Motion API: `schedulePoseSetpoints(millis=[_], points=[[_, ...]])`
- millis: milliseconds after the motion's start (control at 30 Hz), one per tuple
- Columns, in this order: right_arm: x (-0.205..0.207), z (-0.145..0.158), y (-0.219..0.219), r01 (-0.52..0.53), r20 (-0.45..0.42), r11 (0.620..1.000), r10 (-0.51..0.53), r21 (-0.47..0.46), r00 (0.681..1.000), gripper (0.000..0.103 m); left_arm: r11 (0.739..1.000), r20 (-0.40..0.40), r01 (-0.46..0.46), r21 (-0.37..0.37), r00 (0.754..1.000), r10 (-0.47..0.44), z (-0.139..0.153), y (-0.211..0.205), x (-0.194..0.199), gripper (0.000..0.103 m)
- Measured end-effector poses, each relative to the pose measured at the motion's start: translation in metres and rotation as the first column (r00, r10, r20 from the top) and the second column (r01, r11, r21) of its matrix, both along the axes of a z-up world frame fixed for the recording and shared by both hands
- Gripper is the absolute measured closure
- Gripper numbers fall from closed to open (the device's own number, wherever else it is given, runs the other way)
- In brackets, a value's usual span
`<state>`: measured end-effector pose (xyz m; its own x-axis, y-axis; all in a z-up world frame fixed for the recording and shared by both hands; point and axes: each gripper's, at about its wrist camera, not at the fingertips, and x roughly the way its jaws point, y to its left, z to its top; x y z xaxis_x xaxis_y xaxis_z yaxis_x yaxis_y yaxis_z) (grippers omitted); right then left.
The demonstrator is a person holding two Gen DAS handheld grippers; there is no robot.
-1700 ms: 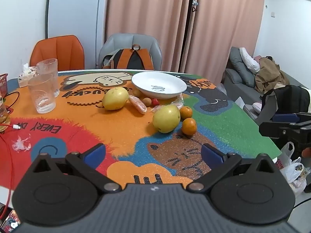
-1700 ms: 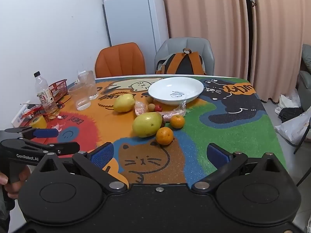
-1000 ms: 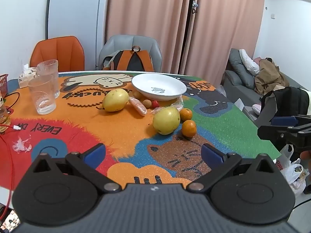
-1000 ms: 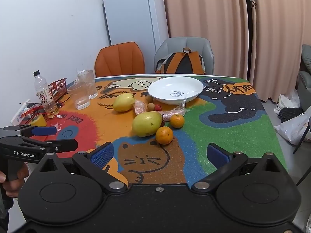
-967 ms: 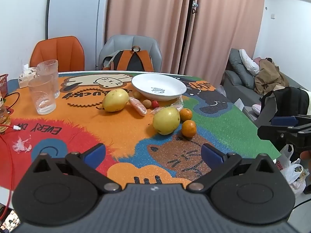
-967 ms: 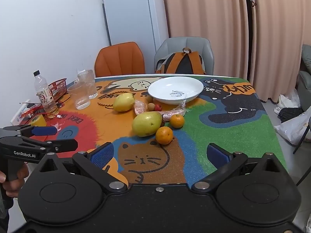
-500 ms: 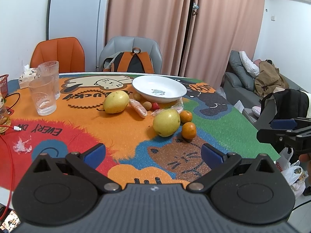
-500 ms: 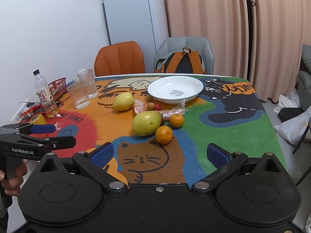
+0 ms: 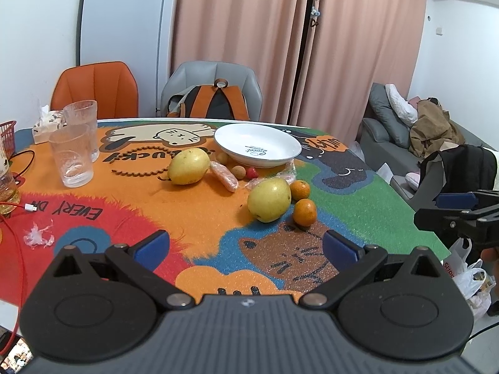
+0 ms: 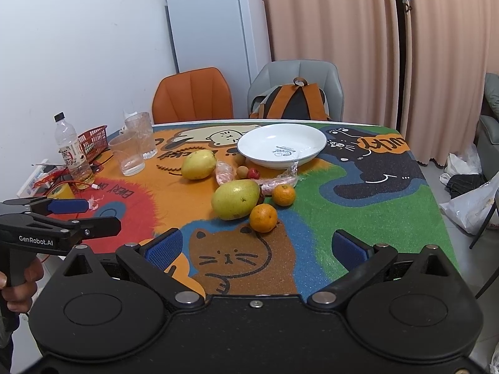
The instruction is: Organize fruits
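Observation:
A white plate stands at the far middle of the table. In front of it lie two yellow-green mangoes, two oranges, a small red fruit, small brown fruits and wrapped pink snacks. In the right wrist view the near mango and near orange lie just ahead. My left gripper is open and empty above the near table edge. My right gripper is open and empty, also near the front edge.
Two glasses, a bottle, a red basket and cables are at the left. Orange chair and grey chair with backpack stand behind. A sofa is at right.
Both grippers have drifted slightly; the view of the table shifts a little. Nothing on the table has moved, and both grippers stay open.

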<state>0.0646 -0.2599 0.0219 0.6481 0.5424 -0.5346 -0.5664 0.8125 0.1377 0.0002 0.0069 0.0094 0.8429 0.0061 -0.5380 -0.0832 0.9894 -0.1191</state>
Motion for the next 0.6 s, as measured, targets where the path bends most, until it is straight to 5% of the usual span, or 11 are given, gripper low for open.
schedulePoseSetpoints(millis=[600], points=[[-0.0007,0.0022,0.0001,-0.003,0.001,1.000,0.003,0.000,1.000,0.000,1.000,0.008,-0.004,0.002,1.000,0.004,0.0009,0.0009,-0.0013,0.000]])
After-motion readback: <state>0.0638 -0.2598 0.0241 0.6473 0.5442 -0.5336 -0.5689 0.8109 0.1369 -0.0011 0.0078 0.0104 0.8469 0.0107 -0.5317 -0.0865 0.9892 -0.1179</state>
